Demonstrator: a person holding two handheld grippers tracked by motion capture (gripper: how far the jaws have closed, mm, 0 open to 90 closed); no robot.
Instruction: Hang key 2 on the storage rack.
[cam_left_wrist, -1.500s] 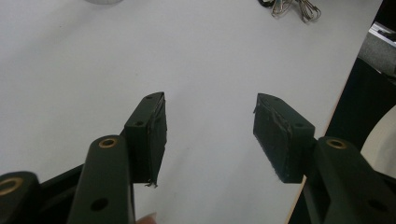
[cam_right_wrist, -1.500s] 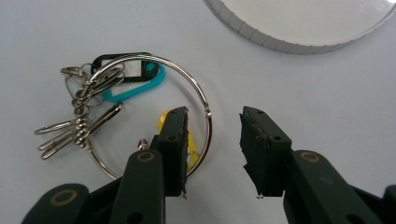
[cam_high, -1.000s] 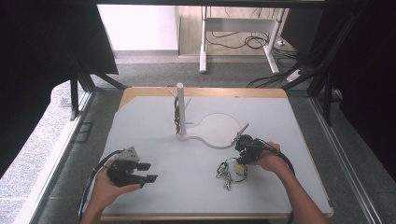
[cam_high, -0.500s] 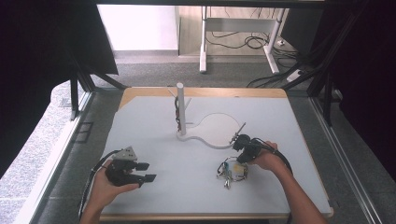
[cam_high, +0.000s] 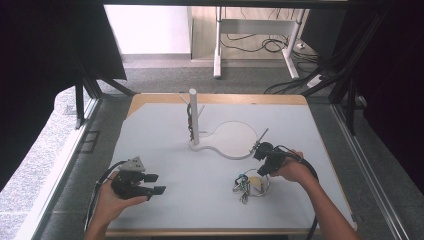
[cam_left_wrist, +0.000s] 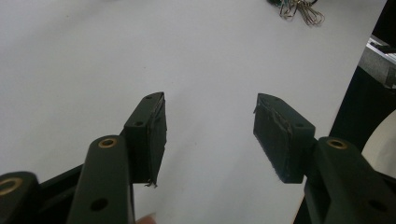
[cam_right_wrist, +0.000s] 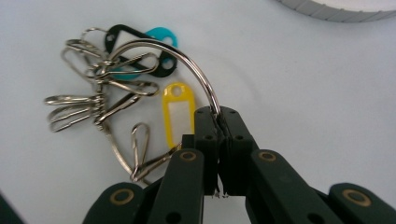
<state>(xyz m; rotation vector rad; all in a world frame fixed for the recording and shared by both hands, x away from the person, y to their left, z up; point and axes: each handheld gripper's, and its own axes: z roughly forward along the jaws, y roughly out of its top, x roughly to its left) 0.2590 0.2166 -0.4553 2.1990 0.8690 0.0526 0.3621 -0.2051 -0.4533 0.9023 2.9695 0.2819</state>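
A bunch of keyring clips (cam_right_wrist: 98, 100) with a yellow tag (cam_right_wrist: 179, 109), a black tag and a teal tag hangs on one large metal ring (cam_right_wrist: 187, 60) lying on the white table (cam_high: 200, 190). My right gripper (cam_right_wrist: 219, 114) is shut on that ring's wire, just above the yellow tag. In the high view the right gripper (cam_high: 260, 171) sits at the upper right of the bunch (cam_high: 248, 183). My left gripper (cam_high: 156, 183) rests low at the table's front left, its jaws open with only bare table between them (cam_left_wrist: 210, 126).
A white stand with an upright post (cam_high: 193, 115) and a round flat base (cam_high: 234, 140) sits mid-table behind the bunch; something dark hangs on the post. The base's edge (cam_right_wrist: 336, 11) lies close beyond my right gripper. Black frame legs flank the table.
The right hand has shifted only slightly beside the key bunch. The left hand has kept still.
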